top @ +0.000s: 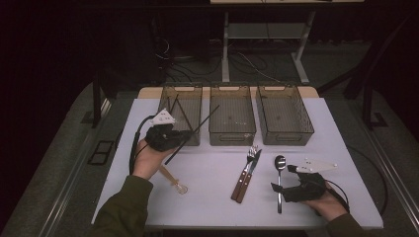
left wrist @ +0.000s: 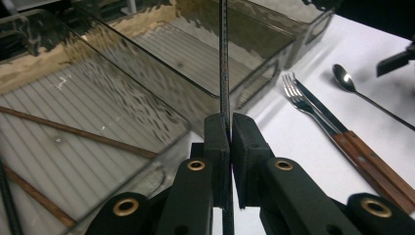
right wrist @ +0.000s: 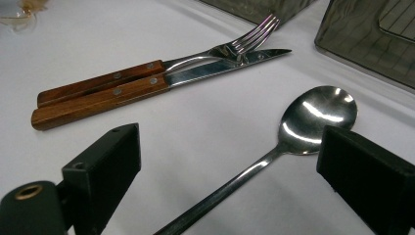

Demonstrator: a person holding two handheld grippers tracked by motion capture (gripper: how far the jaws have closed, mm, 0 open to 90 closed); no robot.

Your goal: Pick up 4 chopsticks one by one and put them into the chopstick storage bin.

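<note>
While the left gripper (top: pixel 179 137) hangs at the near end of the left bin (top: pixel 193 94), its jaws are clenched on a dark chopstick (top: pixel 200 128), which slants up and to the right toward the middle bin (top: pixel 232 134); in the left gripper view the chopstick (left wrist: pixel 224 63) rises straight from between the closed pads, and two brown sticks (left wrist: pixel 73 131) lie on the ribbed floor of the left bin (left wrist: pixel 161 108). Three smoky clear bins stand in a row along the far edge of the white table (top: pixel 207 187), the right bin (top: pixel 284 136) being the last; near the table's middle a wood-handled fork (top: pixel 245 170) and knife (top: pixel 249 174) lie side by side, touching. To their right lies a metal spoon (top: pixel 279 180), bowl toward the far side; the right gripper (top: pixel 284 178) rests low over it with jaws released, and in the right gripper view the spoon (right wrist: pixel 274 152) passes between the spread pads, touched by neither. A pale wooden utensil (top: pixel 173 180) lies near the left hand (top: pixel 146 160).
</note>
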